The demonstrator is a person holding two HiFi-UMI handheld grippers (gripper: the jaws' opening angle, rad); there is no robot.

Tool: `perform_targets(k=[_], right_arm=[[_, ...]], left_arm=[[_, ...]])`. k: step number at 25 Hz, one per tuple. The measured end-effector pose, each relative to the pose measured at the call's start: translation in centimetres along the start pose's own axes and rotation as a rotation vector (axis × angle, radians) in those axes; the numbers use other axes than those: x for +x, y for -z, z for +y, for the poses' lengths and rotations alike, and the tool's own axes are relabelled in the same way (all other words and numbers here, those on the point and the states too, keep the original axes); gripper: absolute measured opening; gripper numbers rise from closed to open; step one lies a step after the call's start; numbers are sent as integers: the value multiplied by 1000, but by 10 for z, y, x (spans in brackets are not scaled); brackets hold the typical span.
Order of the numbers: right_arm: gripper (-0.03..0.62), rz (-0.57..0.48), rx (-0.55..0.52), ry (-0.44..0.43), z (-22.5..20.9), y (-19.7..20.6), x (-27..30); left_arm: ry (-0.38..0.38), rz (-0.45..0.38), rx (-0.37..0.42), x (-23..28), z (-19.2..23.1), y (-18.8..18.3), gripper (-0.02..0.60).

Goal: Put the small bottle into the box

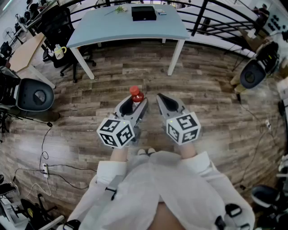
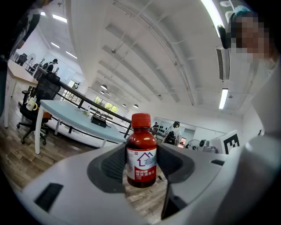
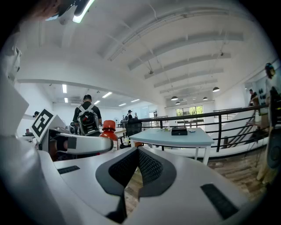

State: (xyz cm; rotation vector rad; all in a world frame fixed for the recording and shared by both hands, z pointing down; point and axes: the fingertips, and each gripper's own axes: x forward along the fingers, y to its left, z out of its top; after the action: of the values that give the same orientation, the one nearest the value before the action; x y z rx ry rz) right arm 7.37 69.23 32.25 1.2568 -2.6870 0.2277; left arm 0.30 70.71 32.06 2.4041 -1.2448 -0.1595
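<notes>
Step in hand, as I see it, is the carry. You have the small bottle, the box is far off, and the putting-in is not yet done.

Closest to you, your left gripper (image 1: 135,104) has its fingers (image 2: 112,165) spread just wide enough for the small bottle (image 2: 141,151). The dark pads press on both sides of it. The bottle stands upright between them with its red cap on top. It hangs over the wooden floor (image 1: 202,85) with nothing under it. Just beside it, your right gripper (image 1: 163,99) has its fingers (image 3: 149,169) closed together. Nothing is between them, and they touch nothing.

Farther out stands the pale blue table (image 1: 117,27). The black box (image 1: 144,13) sits on it near the far edge, well apart from the bottle. I cannot tell from here if the box is open on top.

Next, I think you need to walk up to the table and bring the bottle over the box, upright all the way. Squeeze firmly, since the bottle is round and smooth and could slip. Your right gripper is free, so it could hold or open the box if needed. Only let go once the bottle is low inside the box.
</notes>
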Motion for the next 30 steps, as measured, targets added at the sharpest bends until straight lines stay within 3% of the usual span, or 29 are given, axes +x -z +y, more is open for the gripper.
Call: perform_targets(k=[11,22,30], right_arm=[[2,20,14,6,-1,1,4],[3,15,7,-10,18,-1,30],[3,13,68,37,15,8,44]], left_arm=[[12,3,-6,3,-3,-2,209],[16,-8,99,-7,21,-19,210],[47,-5,73,0,34,-28,210]])
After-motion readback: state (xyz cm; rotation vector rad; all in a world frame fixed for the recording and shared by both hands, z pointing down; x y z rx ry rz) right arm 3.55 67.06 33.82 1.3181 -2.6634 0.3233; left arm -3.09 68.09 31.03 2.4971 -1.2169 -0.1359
